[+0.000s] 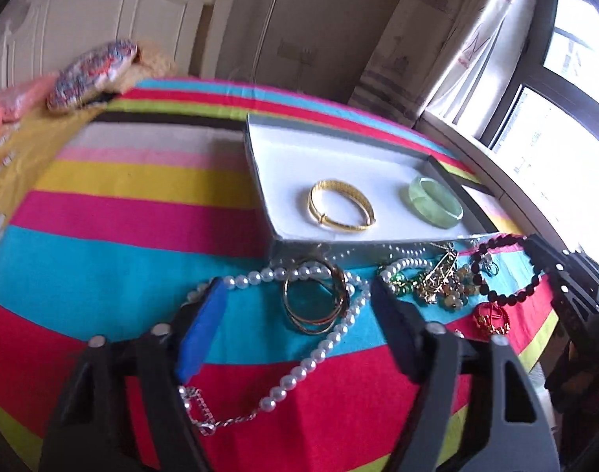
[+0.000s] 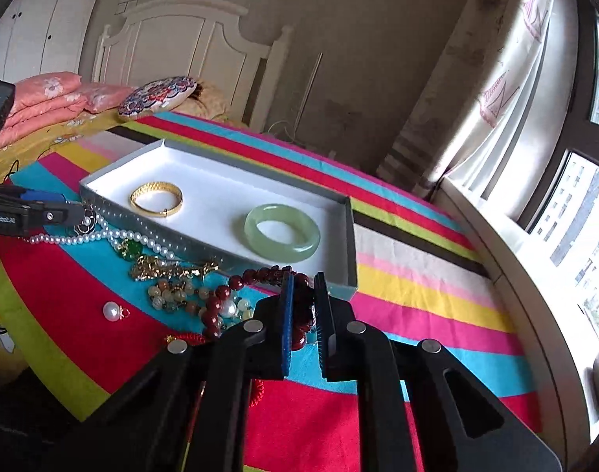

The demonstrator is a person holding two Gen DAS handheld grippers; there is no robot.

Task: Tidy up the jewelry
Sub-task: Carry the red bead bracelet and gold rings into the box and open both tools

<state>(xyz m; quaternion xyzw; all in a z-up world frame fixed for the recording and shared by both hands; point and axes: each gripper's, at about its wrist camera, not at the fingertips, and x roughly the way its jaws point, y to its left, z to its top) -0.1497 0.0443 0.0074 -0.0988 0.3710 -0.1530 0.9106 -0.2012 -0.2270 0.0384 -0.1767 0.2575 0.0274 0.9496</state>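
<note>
A shallow white box lies on the striped cloth and holds a gold bangle and a green jade bangle. In front of it lies a pearl necklace, thin gold hoops and a heap of gold chain and mixed beads. My left gripper stands open, its fingers on either side of the hoops and pearls. My right gripper is shut on a dark red bead bracelet at the box's near corner.
A loose pearl pendant and a red knotted cord lie on the cloth. A patterned round cushion and folded pink bedding sit at the far left by the white headboard. A window ledge runs along the right.
</note>
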